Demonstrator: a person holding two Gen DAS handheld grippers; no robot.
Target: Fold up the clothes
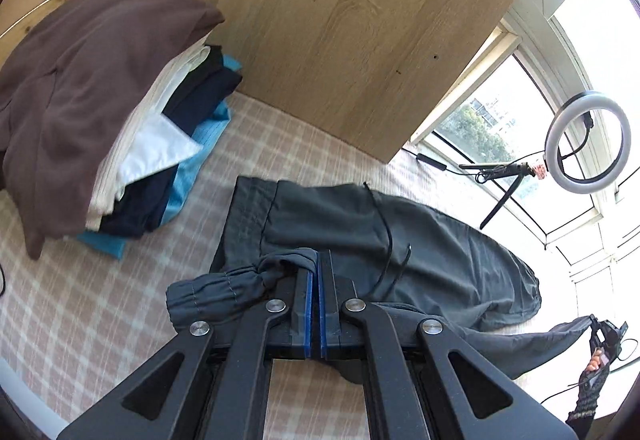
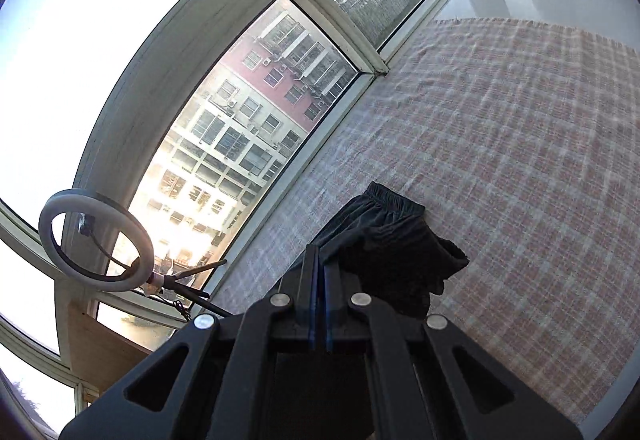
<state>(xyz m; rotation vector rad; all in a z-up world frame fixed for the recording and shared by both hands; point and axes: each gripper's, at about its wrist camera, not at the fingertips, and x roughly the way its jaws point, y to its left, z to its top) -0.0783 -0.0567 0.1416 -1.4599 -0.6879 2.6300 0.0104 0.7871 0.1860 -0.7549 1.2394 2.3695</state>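
Pinching a bunched cuff of the grey trousers [image 1: 400,240] at lower centre, left gripper [image 1: 315,260] clamped tight. Clenched likewise, right gripper [image 2: 320,260] on dark trouser fabric [image 2: 392,240] above the plaid bedspread [image 2: 520,140]. Stacked upper left: folded clothes pile [image 1: 100,120].

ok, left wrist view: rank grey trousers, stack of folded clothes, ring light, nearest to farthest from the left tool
1. Grey trousers: the left tool is shut on their cuff, and the rest is spread ahead on the checked cloth.
2. Stack of folded clothes: ahead to the left, brown garment on top.
3. Ring light: farthest, on its stand by the window, to the right.
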